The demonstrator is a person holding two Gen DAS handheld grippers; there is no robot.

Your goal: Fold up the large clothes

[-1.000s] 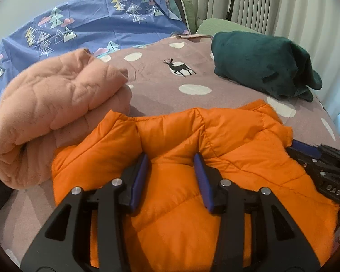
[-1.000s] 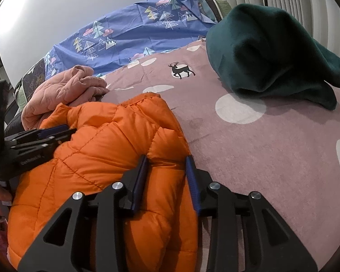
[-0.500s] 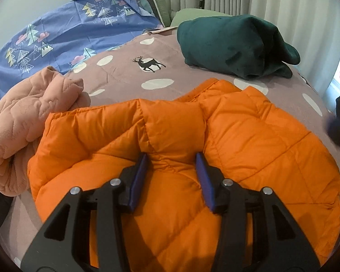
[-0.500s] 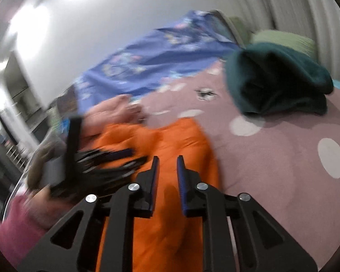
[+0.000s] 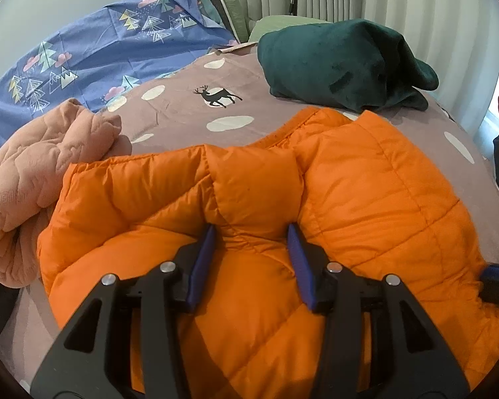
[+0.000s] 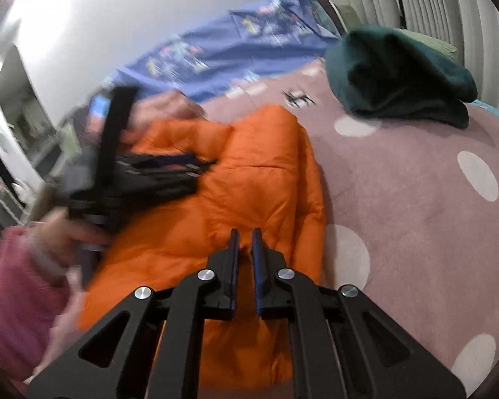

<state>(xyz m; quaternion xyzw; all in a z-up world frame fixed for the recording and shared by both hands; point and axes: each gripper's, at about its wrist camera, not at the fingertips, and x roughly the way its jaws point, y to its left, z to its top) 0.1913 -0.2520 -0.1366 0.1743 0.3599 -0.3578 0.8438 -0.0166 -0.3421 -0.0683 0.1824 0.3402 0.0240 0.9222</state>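
Across the whole lower half of the left wrist view spreads the mauve bedspread [image 5: 183, 113] with white dots and a black deer, and on it lies the orange puffer jacket [image 5: 366, 199], filling the centre and bottom of the frame. In the right wrist view the same jacket [image 6: 266, 179] lies left of centre, its right edge running down the middle of the picture with bare bedspread [image 6: 415, 232] to the right.

At the upper left of the left view a blue sheet printed with trees [image 5: 93, 50] lies banked up along the pale wall. A dark green fleece garment [image 5: 342, 63] sits bunched at the upper right, apart from the jacket's top edge. A peach quilted garment [image 5: 33, 179] is heaped at the left edge, touching the jacket's left side.

The left gripper [image 5: 251, 256] rests at bottom centre of its view, its blue-padded fingers [image 5: 201, 266] spread wide with a puffed ridge of the jacket swelling up between them; the pads touch the fabric on both sides but do not pinch it tight. The right gripper [image 6: 244, 266] stands at bottom centre of its view, over the jacket's lower right part. Its fingers are drawn nearly together with a thin gap; whether any fabric is caught there cannot be told. In that blurred view the left gripper [image 6: 169, 169] shows at centre left, over the jacket.
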